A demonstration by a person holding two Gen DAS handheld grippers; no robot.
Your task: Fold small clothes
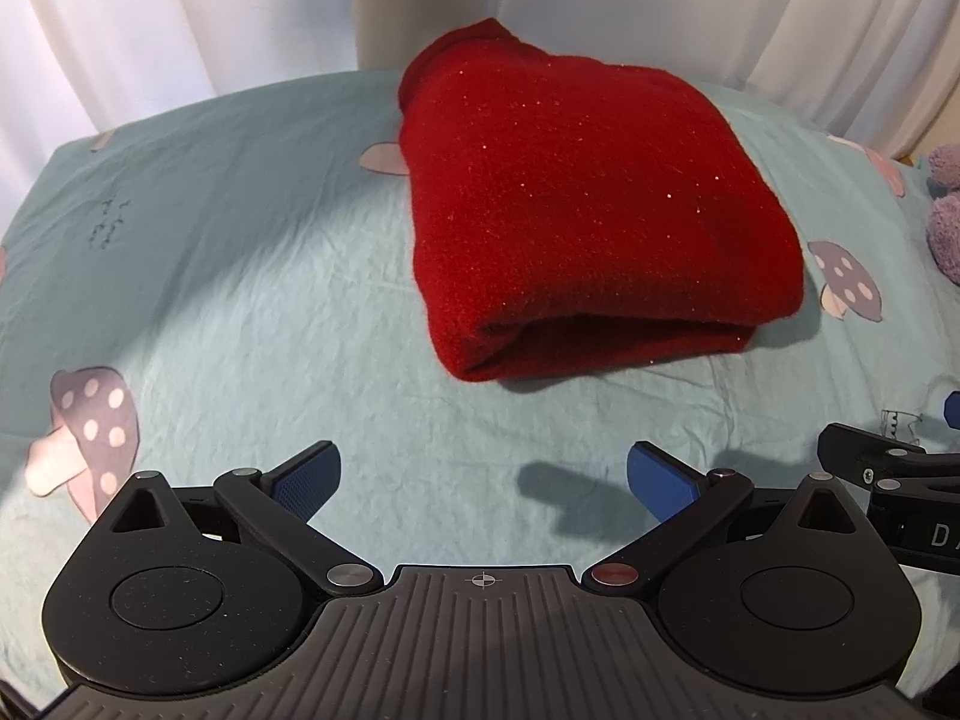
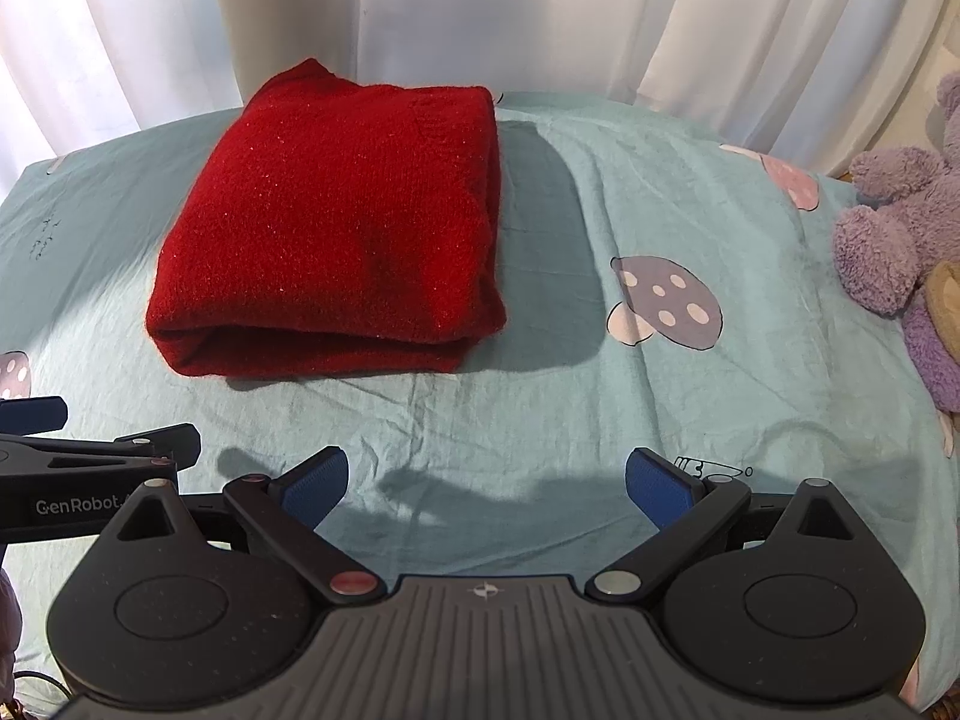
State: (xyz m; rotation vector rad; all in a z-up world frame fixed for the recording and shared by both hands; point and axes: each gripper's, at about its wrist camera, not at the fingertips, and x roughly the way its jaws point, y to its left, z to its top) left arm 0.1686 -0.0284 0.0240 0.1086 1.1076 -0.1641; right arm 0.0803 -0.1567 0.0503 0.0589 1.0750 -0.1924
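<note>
A red knitted garment (image 1: 588,204) lies folded into a thick rectangle on the pale teal mushroom-print sheet (image 1: 240,252). It also shows in the right wrist view (image 2: 336,222), left of centre. My left gripper (image 1: 483,474) is open and empty, held above the sheet in front of the garment's near folded edge. My right gripper (image 2: 486,477) is open and empty, also short of the garment and to its right. Each gripper shows at the edge of the other's view: the right one (image 1: 900,474) and the left one (image 2: 90,456).
A purple plush toy (image 2: 900,228) lies at the right edge of the bed, also seen in the left wrist view (image 1: 945,210). White curtains (image 2: 480,12) hang behind the bed's far edge.
</note>
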